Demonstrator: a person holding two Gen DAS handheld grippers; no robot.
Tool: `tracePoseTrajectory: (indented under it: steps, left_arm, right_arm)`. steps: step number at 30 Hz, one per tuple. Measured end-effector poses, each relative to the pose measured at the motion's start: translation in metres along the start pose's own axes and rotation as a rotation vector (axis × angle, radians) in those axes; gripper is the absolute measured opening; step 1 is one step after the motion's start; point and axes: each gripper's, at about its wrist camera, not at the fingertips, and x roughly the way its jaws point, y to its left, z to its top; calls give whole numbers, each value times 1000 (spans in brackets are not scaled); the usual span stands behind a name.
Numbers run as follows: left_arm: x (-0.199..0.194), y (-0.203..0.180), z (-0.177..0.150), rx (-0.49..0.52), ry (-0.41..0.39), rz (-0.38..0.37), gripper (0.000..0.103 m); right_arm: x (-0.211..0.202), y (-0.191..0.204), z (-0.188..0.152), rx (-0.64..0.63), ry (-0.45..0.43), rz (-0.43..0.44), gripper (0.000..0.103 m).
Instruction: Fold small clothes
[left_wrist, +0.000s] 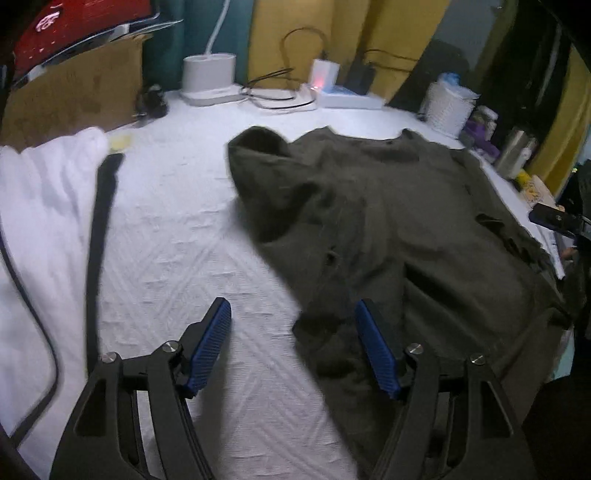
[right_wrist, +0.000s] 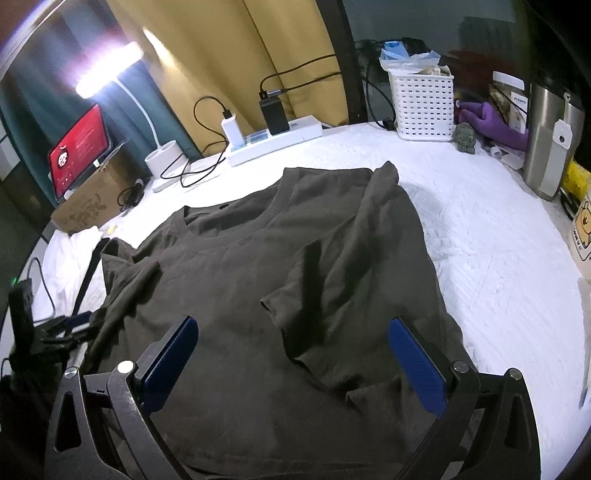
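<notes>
While the dark olive T-shirt (left_wrist: 388, 221) lies spread on the white bedcover (left_wrist: 177, 240), collar away from both cameras, the left gripper (left_wrist: 293, 343) hovers with jaws apart over its near left edge. Right gripper (right_wrist: 293, 363), also spread and empty, hangs above the folded-in right sleeve (right_wrist: 325, 295).

1. The shirt (right_wrist: 258, 280) between the right jaws is plain dark olive-grey.
2. The cover (left_wrist: 192, 236) under the left jaws is white with a woven zigzag pattern.
3. Both grippers' pads (left_wrist: 212, 347) are blue and ribbed on black frames.
4. Far ahead of the right jaws the curtain (right_wrist: 221, 48) is mustard yellow, the basket (right_wrist: 423, 103) white and perforated, and the screen (right_wrist: 79, 147) red.
</notes>
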Motion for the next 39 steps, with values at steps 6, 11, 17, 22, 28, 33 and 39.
tracePoseTrajectory:
  steps: [6,11,17,22,28,33,39]
  left_arm:
    - [-18,-20,5,19,-64,-17,3]
    - [-44,-50,14,123,-146,49,3]
    - [-45,-86,13,253,-134,72,3]
    - [-25,-109,6,273,-60,-59,4]
    - [-7,-127,7,279,43,-172,28]
    - [-32,-95,33,195,-31,-196,38]
    - [-4,-58,48,128,4,-64,38]
  right_arm:
    - [-9,0,-4,7,-20,3,103]
    - [-14,-1,-10,15,-25,5,103]
    - [-18,-6,-12,24,-34,7,103]
    - [-18,-11,-15,34,-32,8,103]
    - [-20,-16,-18,45,-32,7,103]
    - [-25,-27,-18,68,-44,-15,103]
    - [-24,-32,-17,82,-44,-24,103]
